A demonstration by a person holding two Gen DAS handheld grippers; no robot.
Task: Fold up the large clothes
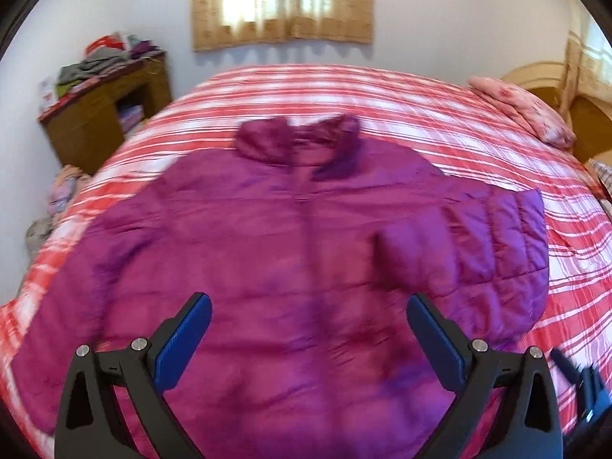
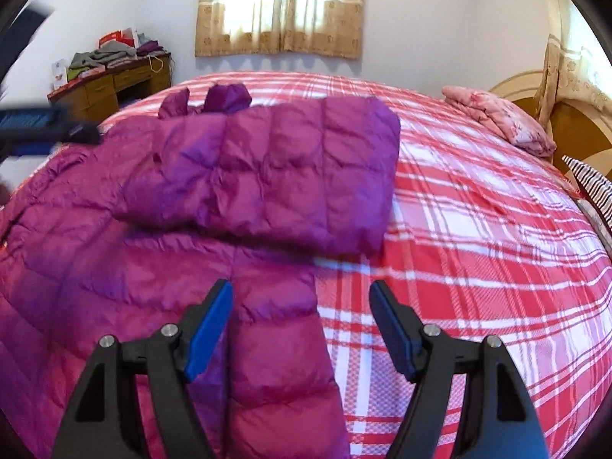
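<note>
A magenta quilted puffer jacket point(image 1: 290, 252) lies front up on the red and white plaid bed point(image 1: 440, 114), collar toward the far side. Its right sleeve point(image 2: 267, 176) is folded across the body. My left gripper point(image 1: 308, 308) hovers open and empty over the jacket's lower middle. My right gripper point(image 2: 300, 292) is open and empty above the jacket's right edge point(image 2: 279, 344), near the hem. The left gripper also shows blurred at the left edge of the right wrist view point(image 2: 42, 130). The right gripper shows blurred at the lower right of the left wrist view point(image 1: 581, 378).
A wooden desk point(image 1: 95, 114) piled with folded clothes stands at the far left by the wall. A pink folded cloth point(image 2: 501, 118) and a striped pillow point(image 2: 593, 183) lie near the wooden headboard point(image 2: 566, 114) on the right. A curtained window point(image 1: 283, 0) is behind the bed.
</note>
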